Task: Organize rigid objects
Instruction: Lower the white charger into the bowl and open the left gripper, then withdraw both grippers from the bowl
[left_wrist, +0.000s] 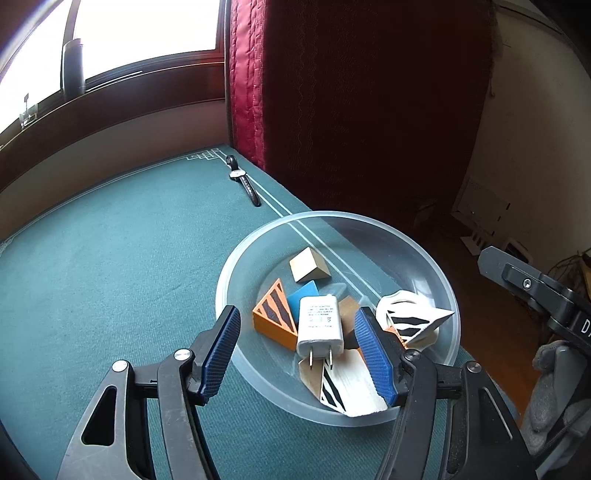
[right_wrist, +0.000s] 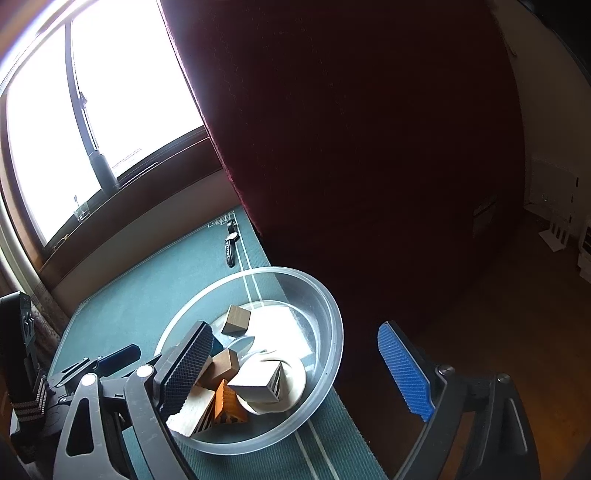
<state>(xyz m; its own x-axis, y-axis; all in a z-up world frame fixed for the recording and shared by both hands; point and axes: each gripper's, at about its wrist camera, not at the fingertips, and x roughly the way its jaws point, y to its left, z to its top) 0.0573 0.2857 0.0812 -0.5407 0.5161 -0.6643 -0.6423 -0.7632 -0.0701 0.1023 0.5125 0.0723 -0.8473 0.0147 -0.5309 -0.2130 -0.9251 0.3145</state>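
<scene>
A clear bowl (left_wrist: 334, 229) at the edge of a green tabletop (left_wrist: 110, 277) holds nearly everything in sight: a white charger (left_wrist: 319, 325) with its 2 prongs pointing toward the camera, an orange striped wedge (left_wrist: 273, 317), a plain wooden wedge (left_wrist: 308, 269), a blue block (left_wrist: 303, 297), a white striped block (left_wrist: 413, 321), a tape roll (left_wrist: 400, 297) and a pale striped piece (left_wrist: 347, 391) at the near rim. By that showing, the sorting looks close to done.

1 item is left outside: a watch (left_wrist: 243, 181) with a dark strap, lying flat at the far side of the tabletop beside the red curtain (left_wrist: 332, 92), well apart from the bowl. It would seem to be the remaining pickup, if it belongs with the rest.

The left gripper (left_wrist: 295, 354) hangs over the near rim of the bowl with its blue fingers (left_wrist: 218, 354) spread. The charger lies between them, resting on the pile, and neither pad touches it; it looks set down, not held.

The right gripper (right_wrist: 299, 369) is open wide and grips nothing. In the right wrist view its left finger (right_wrist: 188, 365) sits over the near left part of the bowl, above the blocks, while the blue finger (right_wrist: 404, 369) stands past the tabletop edge, over the dark floor (right_wrist: 480, 295). The watch lies far beyond both pairs of fingers.
</scene>
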